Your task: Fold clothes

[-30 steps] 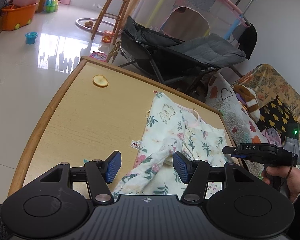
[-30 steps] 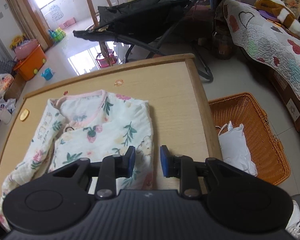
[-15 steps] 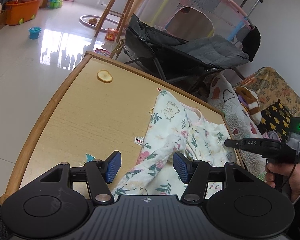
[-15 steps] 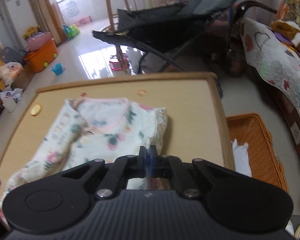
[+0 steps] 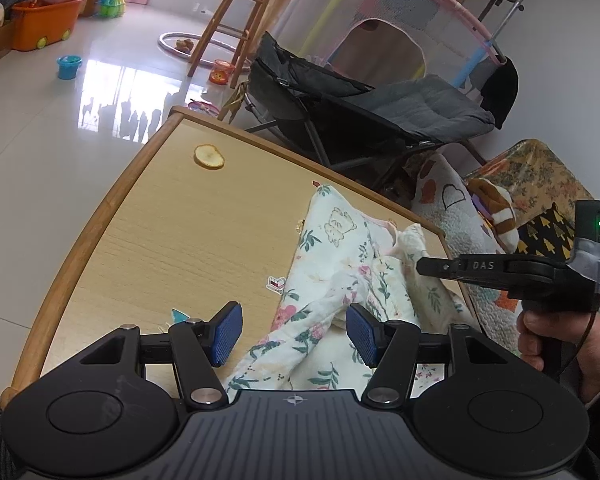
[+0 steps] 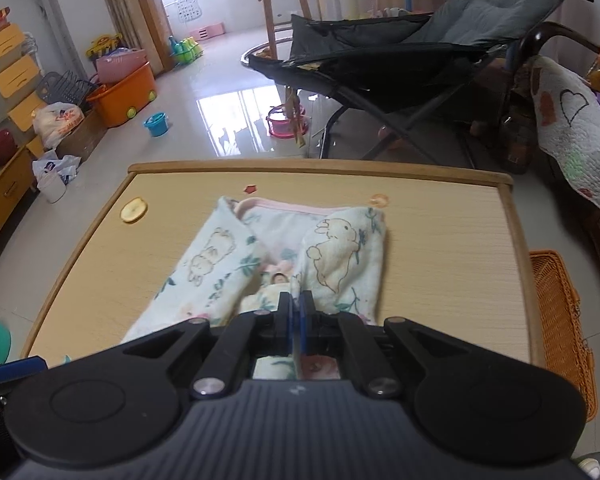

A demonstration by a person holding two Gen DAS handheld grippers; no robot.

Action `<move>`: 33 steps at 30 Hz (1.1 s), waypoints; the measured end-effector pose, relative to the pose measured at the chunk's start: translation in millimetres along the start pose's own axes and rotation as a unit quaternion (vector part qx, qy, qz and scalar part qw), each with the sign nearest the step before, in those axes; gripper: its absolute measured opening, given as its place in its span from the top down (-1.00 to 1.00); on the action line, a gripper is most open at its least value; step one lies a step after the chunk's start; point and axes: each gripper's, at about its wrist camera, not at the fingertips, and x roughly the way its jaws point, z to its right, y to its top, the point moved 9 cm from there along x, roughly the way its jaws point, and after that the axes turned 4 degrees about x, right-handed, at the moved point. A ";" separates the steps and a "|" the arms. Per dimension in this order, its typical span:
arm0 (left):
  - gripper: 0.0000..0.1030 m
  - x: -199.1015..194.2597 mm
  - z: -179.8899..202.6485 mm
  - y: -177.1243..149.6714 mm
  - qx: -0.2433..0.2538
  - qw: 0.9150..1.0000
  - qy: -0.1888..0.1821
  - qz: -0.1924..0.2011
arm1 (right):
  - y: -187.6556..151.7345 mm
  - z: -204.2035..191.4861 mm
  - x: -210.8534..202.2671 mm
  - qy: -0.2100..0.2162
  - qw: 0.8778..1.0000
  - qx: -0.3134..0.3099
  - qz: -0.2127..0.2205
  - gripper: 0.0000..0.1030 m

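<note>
**Right gripper pinches the garment's right flap; left gripper spread over the sleeve**

A floral baby garment (image 6: 284, 248) lies on the wooden table (image 6: 452, 248), toward the table's right half in the left wrist view and near its middle in the right wrist view. Its pink-edged collar points to the far edge.

The right gripper (image 6: 297, 312) has its blue pads pressed together on a thin fold of the cloth. The right flap with the printed rabbit rises from the table up to those pads. In the left wrist view the same gripper (image 5: 424, 267) reaches in from the right, and the cloth is lifted at its tip.

The left gripper (image 5: 294, 330) hangs above the near part of the garment with its fingers (image 5: 228, 332) spread apart. A twisted sleeve runs between them, touching neither pad.

A yellow slice (image 5: 209, 156) lies on the far left of the table, well apart from the garment.
</note>
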 end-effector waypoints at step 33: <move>-0.16 -5.4 10.5 -11.6 0.029 0.999 0.011 -0.019 | -17.1 -25.3 -30.2 0.076 0.997 -0.023 0.005 0.12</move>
